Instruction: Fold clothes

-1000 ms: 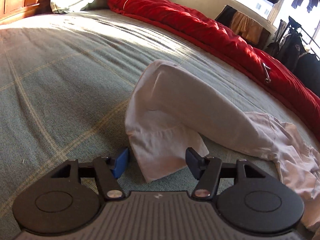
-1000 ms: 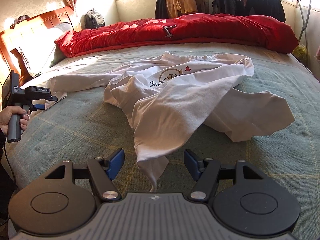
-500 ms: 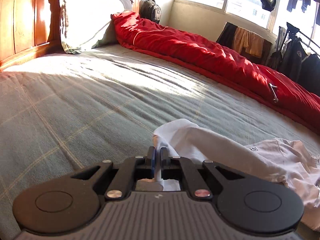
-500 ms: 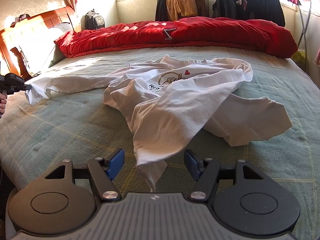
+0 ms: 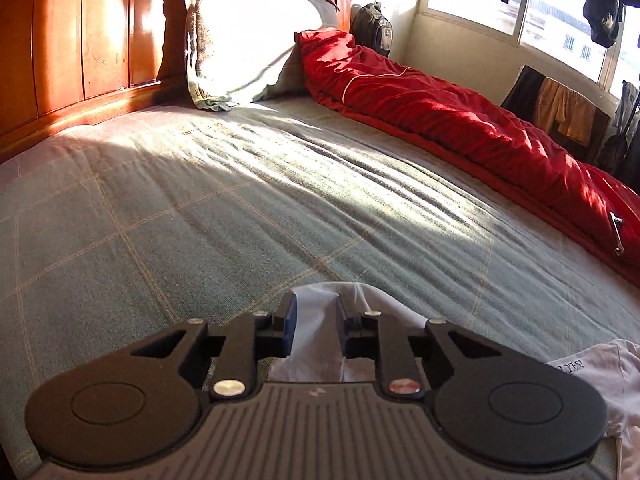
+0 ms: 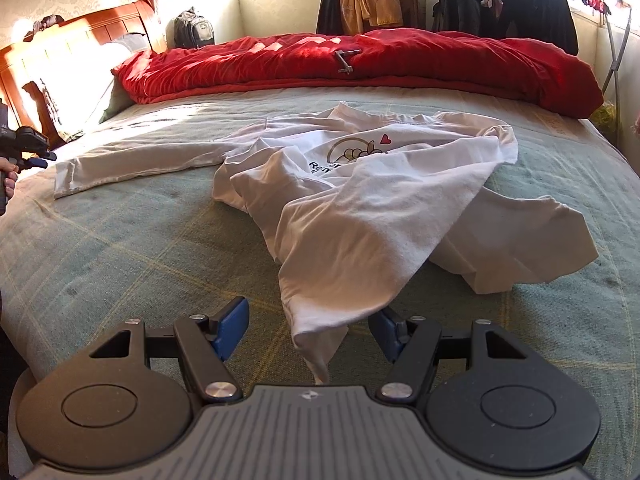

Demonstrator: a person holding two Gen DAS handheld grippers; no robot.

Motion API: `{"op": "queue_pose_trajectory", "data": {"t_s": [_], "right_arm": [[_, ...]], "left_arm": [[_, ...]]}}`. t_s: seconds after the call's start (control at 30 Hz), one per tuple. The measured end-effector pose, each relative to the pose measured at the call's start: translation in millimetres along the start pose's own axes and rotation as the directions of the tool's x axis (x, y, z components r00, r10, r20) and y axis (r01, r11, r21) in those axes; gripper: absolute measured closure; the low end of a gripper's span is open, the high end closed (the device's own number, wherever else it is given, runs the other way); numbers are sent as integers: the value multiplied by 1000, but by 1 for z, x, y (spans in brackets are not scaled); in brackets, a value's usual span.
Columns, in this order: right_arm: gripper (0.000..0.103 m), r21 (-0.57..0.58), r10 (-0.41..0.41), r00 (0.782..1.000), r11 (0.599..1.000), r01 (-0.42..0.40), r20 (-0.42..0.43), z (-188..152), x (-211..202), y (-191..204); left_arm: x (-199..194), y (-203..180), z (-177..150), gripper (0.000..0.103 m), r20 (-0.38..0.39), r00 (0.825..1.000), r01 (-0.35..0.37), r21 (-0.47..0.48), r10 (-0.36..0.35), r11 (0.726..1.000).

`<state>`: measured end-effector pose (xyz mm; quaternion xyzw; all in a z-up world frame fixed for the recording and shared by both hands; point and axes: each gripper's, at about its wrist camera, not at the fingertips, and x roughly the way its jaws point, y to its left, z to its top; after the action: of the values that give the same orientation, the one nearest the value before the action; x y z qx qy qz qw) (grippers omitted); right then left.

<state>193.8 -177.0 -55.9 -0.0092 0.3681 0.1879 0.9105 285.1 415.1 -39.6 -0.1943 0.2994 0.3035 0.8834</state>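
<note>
Sleeve (image 5: 316,316) at our left gripper's (image 5: 316,320) twelve, between opening jaws | right gripper (image 6: 310,330) spread – shirt (image 6: 360,216) hem between | green bedspread (image 5: 240,208), red quilt (image 5: 460,120) at two.

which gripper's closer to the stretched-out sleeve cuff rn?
Left. The left gripper has the sleeve cuff lying between its opening jaws. The right gripper is across the shirt, open, straddling a different fold.
</note>
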Motion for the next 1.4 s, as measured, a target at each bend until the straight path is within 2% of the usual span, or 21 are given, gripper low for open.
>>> {"op": "queue_pose_trajectory", "data": {"t_s": [0.07, 0.13, 0.23, 0.3, 0.4, 0.5, 0.63, 0.67, 0.7, 0.77, 0.9, 1.0, 1.07, 1.1, 1.13, 1.17, 1.3, 1.4], "right_arm": [[33, -2, 1, 1000, 1000, -1, -2, 1, 1, 1], [33, -13, 11, 1000, 1000, -11, -2, 3, 2, 3], [33, -32, 70, 997, 997, -70, 11, 8, 0, 9], [33, -44, 122, 992, 992, -121, 23, 12, -2, 13], [30, -69, 200, 979, 978, -198, 32, 19, -4, 19], [29, -98, 269, 963, 959, -265, 32, 27, -6, 19], [29, -127, 349, 936, 931, -342, 38, 36, -12, 14], [29, -132, 364, 930, 925, -356, 45, 38, -14, 12], [29, -138, 379, 924, 919, -370, 52, 40, -16, 9], [29, -152, 402, 913, 908, -390, 64, 44, -17, 6], [29, -169, 431, 899, 894, -414, 76, 48, -13, 3], [29, -179, 429, 900, 894, -411, 74, 50, -5, 4], [29, -180, 434, 898, 892, -416, 74, 51, -1, 4], [29, -178, 437, 896, 890, -420, 75, 51, 0, 3], [29, -176, 438, 896, 890, -421, 75, 50, 2, 3], [29, -169, 437, 896, 892, -420, 77, 50, 3, 2], [29, -148, 429, 899, 898, -415, 85, 50, 6, -2], [29, -140, 423, 901, 902, -409, 93, 50, 4, -4]], "left_arm": [[3, 1, -5, 79, -13, 1000, -6, -4, 6, 1000], [3, -4, -10, 79, -18, 1000, 21, 11, -21, 1000], [2, -23, -11, 79, -29, 994, 108, 62, -106, 992], [1, -45, -11, 79, -38, 985, 172, 120, -169, 978], [3, -96, -10, 79, -74, 952, 306, 242, -296, 921], [14, -147, -13, 78, -142, 915, 404, 347, -378, 846], [41, -208, -23, 78, -208, 889, 456, 456, -407, 764], [51, -220, -27, 78, -246, 875, 483, 466, -416, 741], [59, -227, -30, 77, -283, 863, 506, 469, -419, 724], [73, -237, -39, 77, -330, 852, 522, 491, -406, 697], [92, -242, -55, 74, -380, 847, 529, 543, -371, 652], [92, -242, -58, 74, -391, 843, 536, 566, -369, 627], [90, -242, -59, 80, -415, 832, 553, 568, -368, 610], [87, -242, -60, 94, -426, 827, 561, 574, -367, 596], [83, -243, -61, 101, -426, 830, 557, 589, -360, 585], [79, -245, -62, 102, -415, 840, 542, 606, -350, 582], [69, -252, -50, 103, -309, 880, 473, 630, -359, 616], [70, -264, -34, 103, -253, 891, 449, 614, -378, 649]]}}
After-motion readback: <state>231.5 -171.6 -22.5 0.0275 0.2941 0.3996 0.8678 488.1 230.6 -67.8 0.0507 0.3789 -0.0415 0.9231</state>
